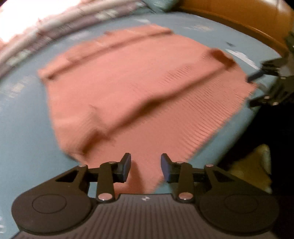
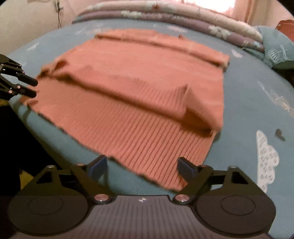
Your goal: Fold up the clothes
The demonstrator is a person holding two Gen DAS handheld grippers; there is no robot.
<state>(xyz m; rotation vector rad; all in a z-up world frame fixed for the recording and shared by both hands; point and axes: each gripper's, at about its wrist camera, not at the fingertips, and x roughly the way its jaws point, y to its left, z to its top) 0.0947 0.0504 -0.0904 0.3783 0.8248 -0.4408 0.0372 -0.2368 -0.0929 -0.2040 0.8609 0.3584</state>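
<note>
Covering most of both views is a bed with a blue-grey printed sheet [image 2: 248,103], patterned with pale cloud and balloon motifs. Along the far side of the bed lies a rolled grey and lilac floral quilt [image 2: 183,16]. A blue-green printed pillow [image 2: 277,49] sits at the far right in the right wrist view. A tan padded headboard [image 1: 248,18] curves behind the bed in the left wrist view. A pale wall [image 2: 27,18] stands at the far left in the right wrist view, and bright light washes out the area behind the quilt.

No containers are in view.

Task item: a salmon-pink ribbed knit sweater [image 2: 139,88] lies spread flat on the sheet near the bed's front edge. One sleeve is folded across the body, forming a raised ridge. The ribbed hem faces the front edge.

Left gripper [image 1: 146,168]: jaws released, standing a little apart above one front corner of the sweater; no fabric is pinched between the pads.

Right gripper [image 2: 142,168]: jaws released and spread wide over the opposite hem corner; the pads do not press on the fabric. Each gripper also shows at the side edge of the other view, just beside the sweater's edge.

Both views are motion-blurred.
</note>
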